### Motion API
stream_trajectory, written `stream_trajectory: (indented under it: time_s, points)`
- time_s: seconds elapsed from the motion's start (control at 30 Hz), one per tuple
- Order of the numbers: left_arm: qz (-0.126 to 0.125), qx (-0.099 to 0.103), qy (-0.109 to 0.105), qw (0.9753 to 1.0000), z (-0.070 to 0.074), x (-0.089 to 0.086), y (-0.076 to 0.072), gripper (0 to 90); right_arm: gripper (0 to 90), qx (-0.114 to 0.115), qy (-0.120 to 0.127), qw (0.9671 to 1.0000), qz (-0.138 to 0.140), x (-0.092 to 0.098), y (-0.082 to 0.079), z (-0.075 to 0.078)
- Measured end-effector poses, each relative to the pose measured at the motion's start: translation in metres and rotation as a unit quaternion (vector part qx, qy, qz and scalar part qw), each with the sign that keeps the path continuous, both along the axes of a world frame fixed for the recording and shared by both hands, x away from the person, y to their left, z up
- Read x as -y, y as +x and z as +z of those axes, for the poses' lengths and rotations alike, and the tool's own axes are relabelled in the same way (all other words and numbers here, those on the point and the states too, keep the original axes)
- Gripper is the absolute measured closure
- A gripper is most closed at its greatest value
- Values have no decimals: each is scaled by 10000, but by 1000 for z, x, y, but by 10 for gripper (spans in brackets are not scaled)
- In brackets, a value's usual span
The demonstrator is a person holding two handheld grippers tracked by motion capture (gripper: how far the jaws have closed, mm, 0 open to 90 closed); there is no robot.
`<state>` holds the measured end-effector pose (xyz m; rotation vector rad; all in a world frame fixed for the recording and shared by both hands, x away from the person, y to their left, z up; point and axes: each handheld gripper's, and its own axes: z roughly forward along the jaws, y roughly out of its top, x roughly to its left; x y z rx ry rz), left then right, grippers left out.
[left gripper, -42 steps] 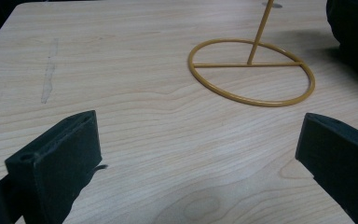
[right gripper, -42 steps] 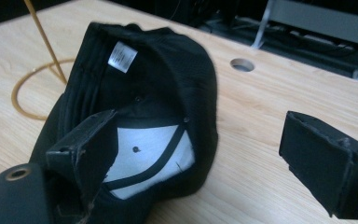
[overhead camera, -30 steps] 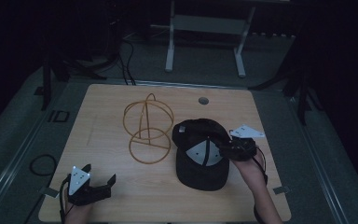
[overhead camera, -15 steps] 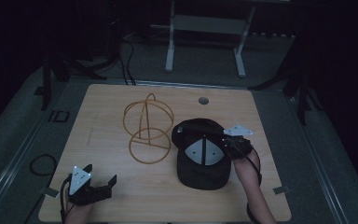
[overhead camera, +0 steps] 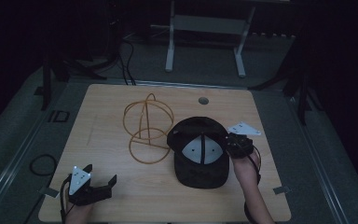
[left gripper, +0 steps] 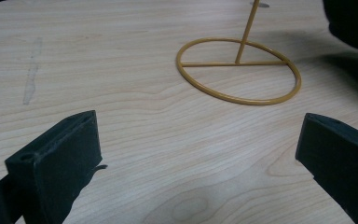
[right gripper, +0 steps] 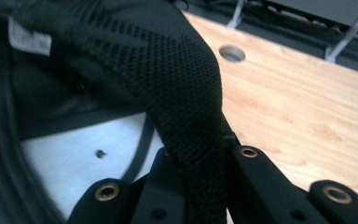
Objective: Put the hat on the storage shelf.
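One black cap (overhead camera: 200, 154) lies upside down on the table (overhead camera: 102, 107), its long axis running from brim, nearest the person, to crown, farther away. The right gripper (overhead camera: 231, 145) has its jaws pinched on the cap's mesh side edge. The left gripper (overhead camera: 95, 189) rests with jaws wide apart, empty, the wire stand (left gripper: 239, 70) ahead of them.

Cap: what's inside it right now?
The cap lies upside down: white lining panels, dark seams and a small label show inside. The right gripper clamps its rim, hiding that spot.
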<state>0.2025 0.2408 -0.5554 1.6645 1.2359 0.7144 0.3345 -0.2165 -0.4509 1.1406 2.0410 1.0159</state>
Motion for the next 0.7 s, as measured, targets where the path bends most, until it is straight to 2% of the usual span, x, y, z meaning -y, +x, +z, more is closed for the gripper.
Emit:
stream_trajectory:
  time_s: [0.2,0.3,0.47,0.57,0.63,0.7]
  points:
    - [-31,11,-34,10000,0,1,0,4,884,260,273,9992,102,1,-9,22]
    - [-74,25,-176,9998,0,2,0,4,884,391,398,9983,153,2,-14,34]
    - [-217,71,-113,9997,1,9,-2,4,884,634,371,9970,232,2,-24,52]
    - [-346,91,-152,9992,2,17,-3,4,884,758,361,9962,237,2,-30,61]
    - [-491,46,-259,9984,4,24,-5,4,884,824,341,9957,241,3,-34,66]
    - [-659,73,-251,9975,6,33,-6,4,884,884,352,9952,246,4,-37,70]
